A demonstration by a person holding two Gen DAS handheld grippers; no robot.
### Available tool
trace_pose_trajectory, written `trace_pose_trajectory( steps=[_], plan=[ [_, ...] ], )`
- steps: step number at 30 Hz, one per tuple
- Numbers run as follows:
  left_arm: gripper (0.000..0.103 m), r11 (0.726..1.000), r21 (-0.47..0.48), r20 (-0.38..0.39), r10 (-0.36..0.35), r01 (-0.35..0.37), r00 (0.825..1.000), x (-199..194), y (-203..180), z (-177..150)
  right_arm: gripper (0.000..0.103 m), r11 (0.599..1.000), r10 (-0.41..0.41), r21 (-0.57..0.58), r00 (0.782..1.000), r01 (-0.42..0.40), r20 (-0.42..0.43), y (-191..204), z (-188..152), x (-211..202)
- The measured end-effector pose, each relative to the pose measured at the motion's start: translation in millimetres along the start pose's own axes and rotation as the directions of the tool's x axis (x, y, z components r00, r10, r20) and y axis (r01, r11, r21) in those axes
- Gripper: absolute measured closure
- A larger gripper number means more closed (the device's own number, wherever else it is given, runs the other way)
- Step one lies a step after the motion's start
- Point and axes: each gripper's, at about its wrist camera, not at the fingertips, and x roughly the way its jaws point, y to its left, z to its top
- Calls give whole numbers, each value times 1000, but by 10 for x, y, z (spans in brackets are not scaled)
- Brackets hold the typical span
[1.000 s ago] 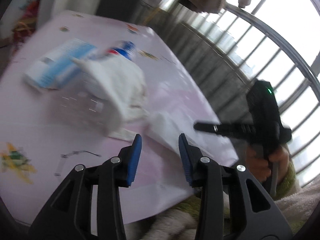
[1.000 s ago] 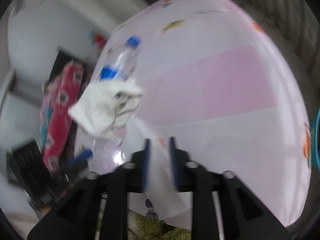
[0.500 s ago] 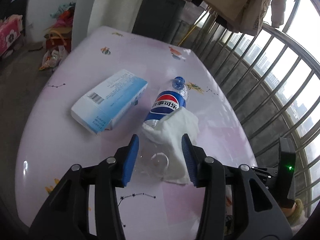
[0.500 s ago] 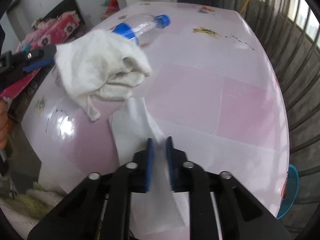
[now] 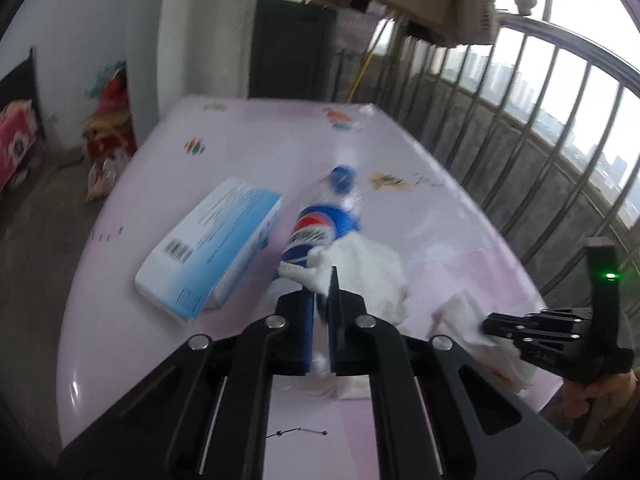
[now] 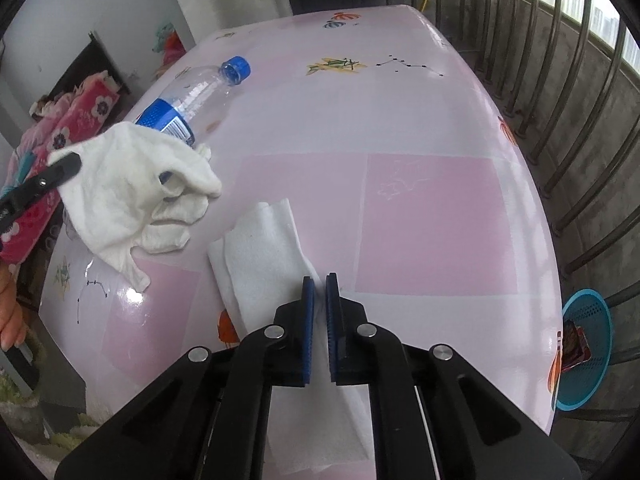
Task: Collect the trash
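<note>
On the pink patterned table (image 6: 400,128), both grippers are clamped on paper trash. The left gripper (image 5: 321,300) has its blue pads pressed together on the edge of a crumpled white tissue (image 5: 360,268), which hangs bunched from the jaws; in the right wrist view that same crumpled tissue (image 6: 128,184) is seen lifted above the table's left edge, draping over the lower part of a clear plastic Pepsi bottle (image 6: 188,100). The bottle lies on its side near the left edge, its blue cap (image 6: 236,70) pointing toward the far end of the table. Just beside the bottle, still closer to the left edge, lies a blue-and-white carton (image 5: 212,256), flat on the table. The right gripper (image 6: 319,296) is pinched shut on a flat folded paper napkin (image 6: 260,256) near the table's near edge; the napkin runs between the pads and spreads out on either side of them. Beyond the right edge, below table level, sits a blue plastic basket (image 6: 600,376) with a colourful wrapper (image 6: 576,344) inside.
</note>
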Motion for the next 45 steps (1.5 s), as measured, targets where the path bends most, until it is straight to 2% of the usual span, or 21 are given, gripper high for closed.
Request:
trace_pose_trajectory(
  steps=[2,4,5,6,7,9,11,13,15,17,18,20,22,23,25,28,38,45],
  plan=[
    [100,998,32,22,-51,50,998,-116,-112,55,97,1000,1,16,1000,-1,2,-48,-6,-12],
    [100,983,29,33,-182,182,983,-278,-222,128,97,999,5,51,1000,-6,6,-114,-23,-33],
    [100,962,26,26,-274,273,961,-350,-278,161,97,998,7,65,1000,-8,8,-144,-33,-44],
    [100,944,29,16,-330,330,944,-392,-319,170,97,996,8,88,1000,-9,11,-206,-43,-60],
    [100,918,41,-4,-395,395,919,-437,-393,176,97,995,7,102,1000,-8,13,-253,-47,-72],
    [100,894,79,-49,-438,441,897,-439,-540,130,97,991,0,132,1000,-3,21,-360,-54,-94],
    [100,902,103,-95,-410,418,907,-343,-632,23,97,988,-3,153,1000,-1,27,-427,-65,-103],
    [93,923,104,-181,-348,370,920,-106,-685,-159,97,984,2,178,1000,-7,30,-508,-73,-100],
    [68,940,72,-244,-309,335,919,130,-672,-330,97,981,8,193,999,-14,34,-543,-85,-102],
    [55,956,12,-288,-276,292,917,311,-595,-484,97,980,7,198,999,-14,37,-556,-91,-100],
    [43,959,-10,-293,-273,283,916,344,-554,-520,97,980,6,198,999,-13,37,-555,-93,-99],
    [30,965,-58,-293,-261,255,920,398,-464,-604,97,979,10,203,999,-17,39,-563,-92,-84],
    [24,962,-94,-300,-274,257,914,446,-400,-693,97,978,14,206,999,-22,39,-564,-91,-73],
    [16,961,-91,-277,-275,260,921,422,-386,-706,97,978,15,207,999,-23,40,-568,-88,-70],
    [14,965,-90,-271,-260,245,927,403,-395,-723,97,979,14,204,999,-22,41,-566,-101,-89],
    [9,959,-98,-259,-283,266,924,367,-364,-762,97,979,13,204,999,-22,42,-565,-107,-96],
    [9,937,-201,-223,-326,284,919,335,-328,-794,97,978,14,205,999,-23,44,-567,-115,-95],
    [9,864,-320,-158,-454,389,877,351,-170,-829,97,979,13,202,999,-22,45,-559,-113,-91]
  ],
)
